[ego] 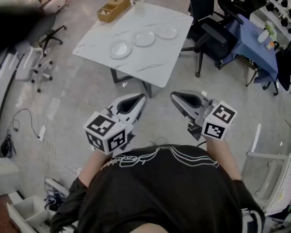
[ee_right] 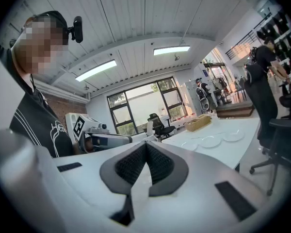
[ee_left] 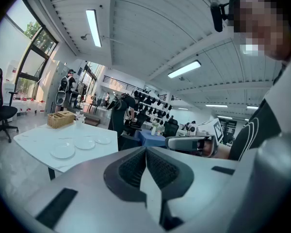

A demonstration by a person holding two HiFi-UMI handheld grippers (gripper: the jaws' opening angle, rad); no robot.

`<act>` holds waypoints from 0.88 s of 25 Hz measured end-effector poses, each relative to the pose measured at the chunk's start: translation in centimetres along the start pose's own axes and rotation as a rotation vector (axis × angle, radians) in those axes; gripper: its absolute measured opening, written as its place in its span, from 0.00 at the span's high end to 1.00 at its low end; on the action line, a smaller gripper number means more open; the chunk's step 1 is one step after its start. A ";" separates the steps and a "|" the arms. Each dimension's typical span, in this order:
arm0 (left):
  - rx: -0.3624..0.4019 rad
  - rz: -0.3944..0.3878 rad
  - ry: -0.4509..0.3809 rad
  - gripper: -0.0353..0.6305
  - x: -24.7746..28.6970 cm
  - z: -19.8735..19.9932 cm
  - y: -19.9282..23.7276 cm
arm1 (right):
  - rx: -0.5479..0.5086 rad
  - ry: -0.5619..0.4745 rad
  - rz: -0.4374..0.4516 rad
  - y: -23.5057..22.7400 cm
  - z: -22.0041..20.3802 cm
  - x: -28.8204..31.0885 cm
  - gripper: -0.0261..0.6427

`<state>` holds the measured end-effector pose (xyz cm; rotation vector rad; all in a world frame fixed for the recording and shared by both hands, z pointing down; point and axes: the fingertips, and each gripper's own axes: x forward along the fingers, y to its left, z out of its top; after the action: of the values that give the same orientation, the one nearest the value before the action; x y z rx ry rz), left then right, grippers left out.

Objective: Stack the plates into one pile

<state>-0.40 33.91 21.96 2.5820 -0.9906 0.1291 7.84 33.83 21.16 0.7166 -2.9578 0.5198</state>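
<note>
- The left gripper (ego: 136,101) is held close in front of the person's chest. Its jaws are pressed together with nothing between them.
- The right gripper (ego: 180,100) sits just beside the left gripper, at about the same height. Its jaws are also fully closed and empty.
- Both grippers point roughly level toward a white table (ego: 155,64). The table stands well ahead of the jaw tips, with floor between.
- 3 plates lie flat on the table, side by side in 1 row. None rests on another.
- The nearest plate (ego: 120,49) lies ahead of the left gripper.
- The middle plate (ego: 144,38) lies just beyond the nearest plate.
- The farthest plate (ego: 166,32) lies ahead of the right gripper, further out.
- A wooden tray (ego: 112,8) rests at the far corner of the table, beyond the plates.
- An office chair (ego: 211,35) stands ahead of the right gripper, just beside the table's right edge.
</note>
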 end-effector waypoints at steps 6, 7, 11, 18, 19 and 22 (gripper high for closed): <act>-0.001 -0.002 -0.019 0.91 -2.4 0.4 0.3 | -0.033 0.005 -0.053 1.0 0.8 0.1 0.92; 0.001 -0.001 -0.017 0.91 -2.5 0.3 0.4 | -0.033 -0.006 -0.060 1.0 1.0 0.2 0.92; -0.017 -0.008 -0.022 0.91 -2.7 -0.3 1.0 | -0.020 -0.037 -0.080 1.1 0.9 0.2 0.92; 0.017 0.001 -0.026 0.91 -2.0 -0.1 2.3 | -0.046 0.022 -0.114 -0.5 -0.4 0.3 0.69; 0.018 0.000 -0.024 0.91 -1.7 -0.1 2.5 | -0.050 0.029 -0.118 -1.0 -0.5 0.4 0.66; 0.011 0.000 -0.014 0.91 -0.4 -0.1 3.4 | -0.067 0.049 -0.133 -2.9 -0.6 0.7 0.58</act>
<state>-2.95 31.93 23.02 2.5959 -0.9972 0.1171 8.47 31.31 22.70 0.8729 -2.8420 0.4201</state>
